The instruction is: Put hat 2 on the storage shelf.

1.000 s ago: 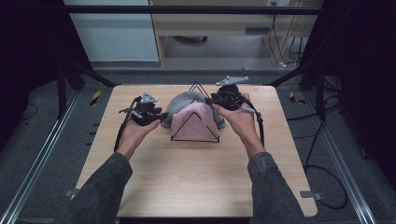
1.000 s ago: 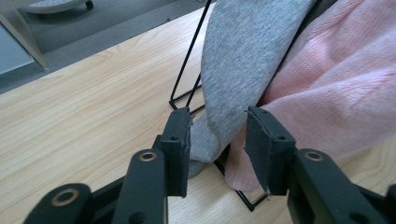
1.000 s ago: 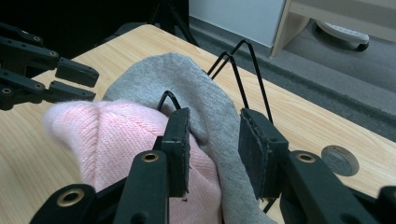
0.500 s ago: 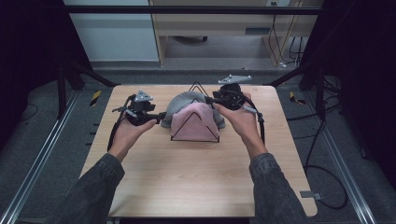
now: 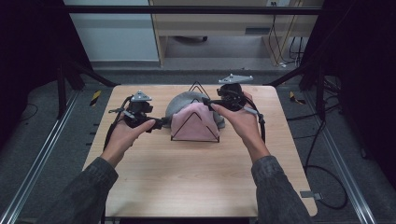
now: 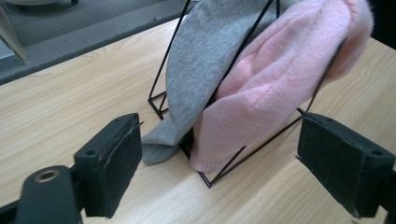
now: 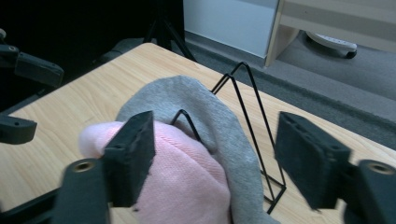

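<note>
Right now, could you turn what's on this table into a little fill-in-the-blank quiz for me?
1. The pink cloth hangs over a black ____ rack.
2. Behind the pink cloth hangs a ____ cloth.
3. The left gripper has its jaws ____, with nothing pressed between them.
4. The rack stands on a ____ table.

Missing words: wire; grey; open; wooden

Pink sock (image 5: 196, 122), grey sock (image 5: 180, 103), black rack (image 5: 194, 87)

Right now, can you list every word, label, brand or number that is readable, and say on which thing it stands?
None: no readable text shows on the pink knitted cloth, the grey cloth, the black wire rack or the wooden table.
</note>
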The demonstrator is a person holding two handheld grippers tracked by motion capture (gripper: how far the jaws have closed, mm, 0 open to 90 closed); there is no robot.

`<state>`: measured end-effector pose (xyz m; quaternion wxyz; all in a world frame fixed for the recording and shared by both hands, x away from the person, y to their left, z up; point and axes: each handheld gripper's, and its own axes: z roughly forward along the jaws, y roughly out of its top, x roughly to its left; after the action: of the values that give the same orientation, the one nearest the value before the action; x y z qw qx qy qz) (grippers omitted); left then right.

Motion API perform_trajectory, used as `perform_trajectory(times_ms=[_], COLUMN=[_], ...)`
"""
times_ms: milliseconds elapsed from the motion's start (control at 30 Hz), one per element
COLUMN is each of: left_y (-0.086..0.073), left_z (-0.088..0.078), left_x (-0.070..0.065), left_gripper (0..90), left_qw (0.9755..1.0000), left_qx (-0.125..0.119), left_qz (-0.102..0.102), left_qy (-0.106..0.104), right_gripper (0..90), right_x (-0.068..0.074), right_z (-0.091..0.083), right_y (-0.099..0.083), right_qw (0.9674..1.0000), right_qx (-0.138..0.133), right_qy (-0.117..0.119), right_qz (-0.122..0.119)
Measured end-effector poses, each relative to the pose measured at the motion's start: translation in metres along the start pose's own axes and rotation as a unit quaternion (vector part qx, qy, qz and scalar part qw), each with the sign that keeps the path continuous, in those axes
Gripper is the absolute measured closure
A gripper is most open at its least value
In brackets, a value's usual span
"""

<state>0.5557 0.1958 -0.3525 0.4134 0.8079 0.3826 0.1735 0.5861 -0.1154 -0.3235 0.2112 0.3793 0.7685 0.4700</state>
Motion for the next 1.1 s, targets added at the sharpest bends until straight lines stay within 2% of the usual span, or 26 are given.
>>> perform_trajectory(times_ms=[33, 200, 400, 433, 567, 733, 800, 833, 933, 1100], left_y=[0.0, -0.004, -0.012, -0.016, -0.029, -0.047, -0.05, -0.056, -0.064, -0.081], left_z=[-0.002, -0.012, -0.022, -0.026, -0.032, -0.037, -0.038, -0.039, -0.039, -0.035], left_x=[-0.001, -0.007, -0.013, -0.014, -0.015, -0.015, -0.015, -0.015, -0.015, -0.016], left_gripper=[11.9, 10.5, 9.0, 8.0, 6.6, 6.2, 6.1, 6.1, 6.1, 6.1], left_qw=[1.0, 0.9999, 0.9993, 0.9988, 0.9985, 0.9981, 0.9979, 0.9977, 0.9977, 0.9969], left_qx=[0.001, 0.002, 0.009, 0.009, 0.012, 0.019, 0.021, 0.025, 0.03, 0.047], left_qz=[0.004, 0.016, 0.036, 0.047, 0.054, 0.058, 0.062, 0.063, 0.061, 0.062], left_qy=[0.0, 0.0, 0.003, 0.003, 0.002, -0.002, -0.003, -0.004, -0.007, -0.007], right_gripper=[21.7, 14.0, 10.2, 8.3, 7.8, 8.0, 8.7, 11.5, 12.3, 13.3], right_x=[0.002, 0.007, 0.011, 0.014, 0.017, 0.019, 0.02, 0.02, 0.02, 0.021], right_z=[-0.002, -0.009, -0.018, -0.023, -0.034, -0.047, -0.049, -0.053, -0.056, -0.058], right_y=[0.0, -0.004, -0.013, -0.02, -0.031, -0.046, -0.049, -0.057, -0.065, -0.088], right_qw=[1.0, 0.9999, 1.0, 1.0, 0.9999, 0.9999, 0.9998, 0.9997, 0.9997, 0.9993], right_qx=[0.002, -0.005, -0.004, -0.003, -0.004, -0.001, 0.003, 0.004, 0.008, 0.028], right_qy=[0.007, 0.005, 0.003, 0.006, 0.005, 0.008, 0.007, 0.003, 0.002, 0.002], right_qz=[0.006, 0.007, 0.005, -0.001, -0.014, -0.015, -0.018, -0.022, -0.022, -0.024])
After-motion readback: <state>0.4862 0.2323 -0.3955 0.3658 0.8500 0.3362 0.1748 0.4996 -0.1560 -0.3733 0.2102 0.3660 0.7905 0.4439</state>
